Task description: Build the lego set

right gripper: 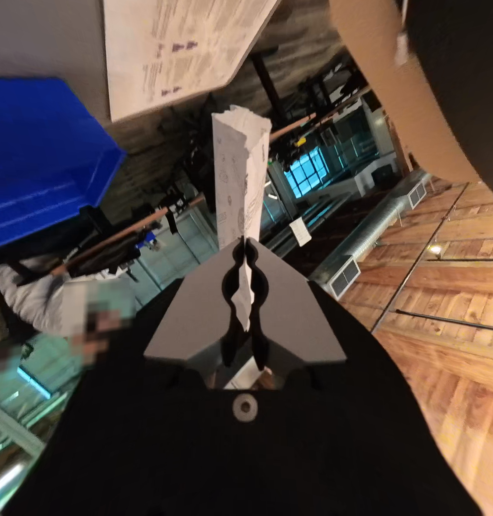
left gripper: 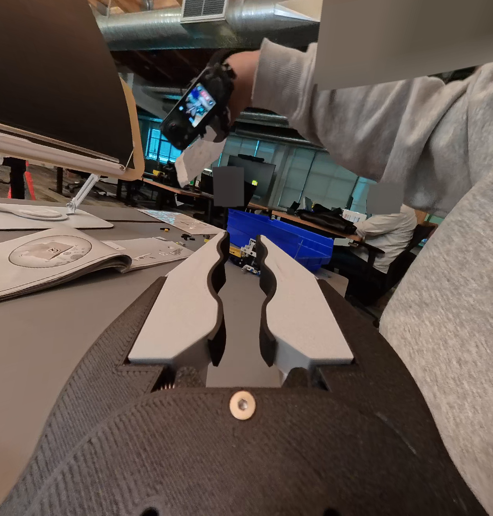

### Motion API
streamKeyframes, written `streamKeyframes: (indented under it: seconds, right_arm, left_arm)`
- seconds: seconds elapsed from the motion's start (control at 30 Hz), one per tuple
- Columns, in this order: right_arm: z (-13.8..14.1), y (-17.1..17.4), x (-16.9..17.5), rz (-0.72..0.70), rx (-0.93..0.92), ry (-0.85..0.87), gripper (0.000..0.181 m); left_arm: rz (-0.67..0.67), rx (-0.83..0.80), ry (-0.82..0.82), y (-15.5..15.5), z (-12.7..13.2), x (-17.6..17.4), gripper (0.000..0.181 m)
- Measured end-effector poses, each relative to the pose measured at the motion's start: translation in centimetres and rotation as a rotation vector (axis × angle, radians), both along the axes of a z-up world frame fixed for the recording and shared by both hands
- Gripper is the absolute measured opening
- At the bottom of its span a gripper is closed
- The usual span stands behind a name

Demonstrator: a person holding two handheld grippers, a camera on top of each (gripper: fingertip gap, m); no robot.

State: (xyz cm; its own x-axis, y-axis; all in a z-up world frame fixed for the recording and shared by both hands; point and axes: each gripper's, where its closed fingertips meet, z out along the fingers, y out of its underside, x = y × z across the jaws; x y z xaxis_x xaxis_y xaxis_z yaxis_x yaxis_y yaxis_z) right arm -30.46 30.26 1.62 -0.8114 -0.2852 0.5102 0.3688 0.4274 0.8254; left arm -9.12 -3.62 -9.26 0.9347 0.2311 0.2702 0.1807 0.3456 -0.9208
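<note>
- The left gripper (left gripper: 242, 240) rests low over the dark grey desk (left gripper: 72, 321), its two grey fingers apart with nothing between them.
- The right gripper (right gripper: 244, 242) is up in the air and tipped over. Its fingers are pressed together on a white printed paper bag (right gripper: 238, 178), which sticks out past the tips.
- In the left wrist view that same bag (left gripper: 198, 162) hangs from the raised gripper, above the far part of the desk.
- The partly built lego model (left gripper: 246, 255), yellow, white and black, sits on the desk just past the left fingers, in front of a blue plastic bin (left gripper: 284, 237).
- A few small loose lego pieces (left gripper: 188, 237) lie farther off, near the open instruction booklet (left gripper: 58, 259) on the left.
- My guess: the build is only partway. The bag looks like it needs emptying, and many pieces are not yet joined on.
</note>
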Motion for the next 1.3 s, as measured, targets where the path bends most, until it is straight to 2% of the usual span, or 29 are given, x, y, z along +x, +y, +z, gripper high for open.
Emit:
streamKeyframes:
  seconds: [0.13, 0.2, 0.27, 0.33, 0.4, 0.5, 0.57, 0.63, 0.73, 0.8, 0.9, 0.97, 1.03, 1.1, 1.2, 1.3]
  right_arm:
    - [-1.0, -3.2, 1.5, 0.22, -0.278, 0.138, 0.0]
    - [-0.6, -5.3, 2.5, 0.365, -0.413, 0.255, 0.0]
    - [1.2, -8.3, 3.9, 0.614, -0.452, 0.408, 0.0]
    - [2.2, -10.8, 6.7, 0.853, -0.388, 0.492, 0.0]
    - [1.5, -11.7, 9.5, 0.927, -0.351, 0.526, 0.0]
    - [0.6, -13.2, 11.9, 0.929, -0.52, 0.597, 0.0]
    - [0.7, -14.5, 12.6, 0.913, -0.673, 0.649, 0.0]
    - [0.8, -16.3, 12.7, 0.868, -0.918, 0.697, 0.0]
    - [2.0, -20.1, 12.4, 0.753, -1.426, 0.773, 0.0]
    - [3.9, -23.0, 12.0, 0.625, -1.813, 0.855, 0.0]
    - [6.4, -29.2, 11.7, 0.41, -2.409, 0.789, 0.0]
    - [7.3, -33.7, 11.1, 0.308, -2.689, 0.672, 0.0]
    - [6.9, -37.9, 9.6, 0.195, -2.845, 0.574, 0.0]
    - [6.1, -41.6, 8.0, 0.023, -2.978, 0.467, 0.0]
    - [5.4, -46.5, 6.7, -0.216, -3.12, 0.266, 0.0]
    - [4.5, -49.0, 4.8, -0.292, -3.111, 0.325, 0.0]
  left_arm:
    - [-0.004, 0.004, -0.008, 0.0, 0.0, 0.0, 0.017]
    - [-0.003, 0.005, -0.012, 0.0, 0.0, 0.0, 0.017]
    - [-0.003, 0.002, -0.016, 0.0, -0.1, -0.1, 0.017]
    - [-0.002, 0.003, -0.02, 0.0, -0.1, -0.1, 0.017]
    - [-0.003, 0.009, -0.029, 0.0, -0.1, -0.2, 0.017]
    - [-0.004, 0.029, -0.047, 0.2, -0.1, -0.3, 0.017]
    - [-0.002, 0.039, -0.049, 0.4, 0.0, -0.3, 0.016]
    - [0.01, 0.024, -0.032, 0.7, 0.0, -0.2, 0.016]
    - [0.03, -0.005, 0.005, 1.1, -0.1, -0.1, 0.017]
    - [0.047, -0.01, 0.021, 1.1, 0.0, -0.1, 0.018]
    - [0.036, -0.001, 0.03, 1.1, 0.3, 0.1, 0.018]
    - [0.025, 0.013, 0.046, 0.8, 0.7, 0.5, 0.018]
    - [0.066, 0.026, 0.089, 0.0, 1.2, 0.4, 0.014]
    - [0.152, 0.011, 0.135, -1.2, 0.9, -0.6, 0.009]
    - [0.215, 0.056, 0.103, -3.2, 1.1, -1.9, 0.009]
    - [0.241, 0.153, 0.054, -5.0, 1.6, -2.5, 0.008]
